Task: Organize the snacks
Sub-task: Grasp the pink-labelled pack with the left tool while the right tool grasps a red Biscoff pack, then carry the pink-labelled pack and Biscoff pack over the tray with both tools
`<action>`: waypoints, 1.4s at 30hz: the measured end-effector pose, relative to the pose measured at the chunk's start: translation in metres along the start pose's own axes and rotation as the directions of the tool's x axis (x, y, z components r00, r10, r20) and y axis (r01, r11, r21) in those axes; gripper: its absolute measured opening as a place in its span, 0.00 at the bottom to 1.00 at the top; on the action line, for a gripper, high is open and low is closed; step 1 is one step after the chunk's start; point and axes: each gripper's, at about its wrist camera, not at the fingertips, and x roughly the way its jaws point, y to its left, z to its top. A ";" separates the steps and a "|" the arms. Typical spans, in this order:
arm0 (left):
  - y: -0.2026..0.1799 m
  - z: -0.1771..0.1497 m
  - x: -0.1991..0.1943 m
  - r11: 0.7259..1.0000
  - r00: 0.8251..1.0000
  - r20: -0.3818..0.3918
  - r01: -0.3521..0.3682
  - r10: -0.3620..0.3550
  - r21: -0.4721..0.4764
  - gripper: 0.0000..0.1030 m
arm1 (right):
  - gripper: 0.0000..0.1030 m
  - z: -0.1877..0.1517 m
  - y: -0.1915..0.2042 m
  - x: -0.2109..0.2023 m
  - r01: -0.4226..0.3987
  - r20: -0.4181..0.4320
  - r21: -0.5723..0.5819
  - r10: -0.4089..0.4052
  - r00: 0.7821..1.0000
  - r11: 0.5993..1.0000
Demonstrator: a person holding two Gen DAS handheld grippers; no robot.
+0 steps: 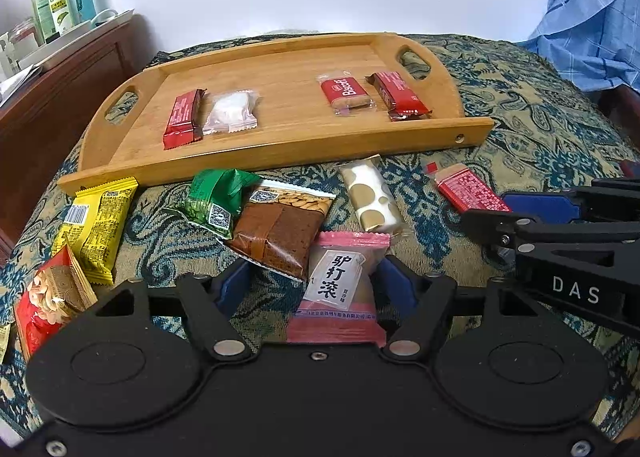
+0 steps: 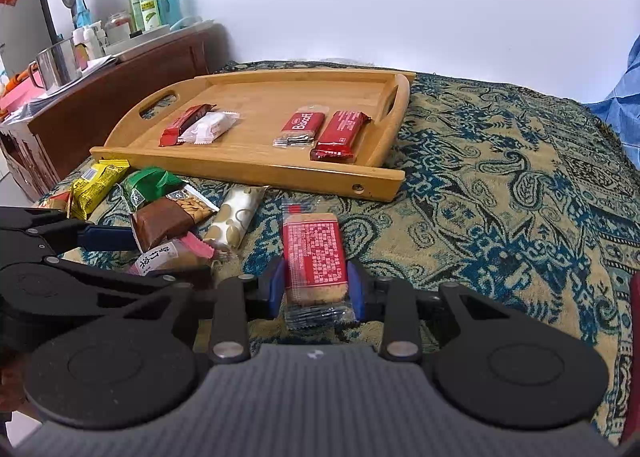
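The left gripper (image 1: 308, 277) was matte black, with two round discs at the near corners and smooth plate between them. Silver rivets capped its linkage arms, small screws sat along the near edge, and the finger pads (image 1: 236, 285) were blue. The right gripper (image 2: 316, 285) had the same black discs, rivets and blue pads (image 2: 356, 289), but its central plate was ribbed grey. Seen from the left camera, its side arm carried white letters "DAS".

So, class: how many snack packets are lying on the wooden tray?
4. On the wooden tray: a dark red bar touching a white packet at left; a Biscoff packet and another dark red bar at right. None seem hidden.
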 end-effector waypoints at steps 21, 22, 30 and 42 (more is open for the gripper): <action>0.008 -0.004 -0.015 0.995 0.991 0.098 0.091 -0.094 0.036 0.32 | 0.37 0.009 -0.012 -0.001 0.045 0.093 0.148 -0.059 0.994 0.988; 0.011 -0.004 -0.016 0.995 0.989 0.104 0.100 -0.102 0.026 0.32 | 0.37 0.010 -0.013 -0.001 0.048 0.099 0.159 -0.064 0.993 0.986; 0.024 0.002 -0.020 0.990 0.981 0.132 0.143 -0.140 -0.013 0.32 | 0.36 0.018 -0.017 0.000 0.051 0.144 0.220 -0.084 0.986 0.974; 0.027 0.020 -0.038 0.982 0.966 0.185 0.188 -0.181 -0.022 0.30 | 0.37 0.020 -0.016 0.000 0.048 0.171 0.247 -0.092 0.981 0.968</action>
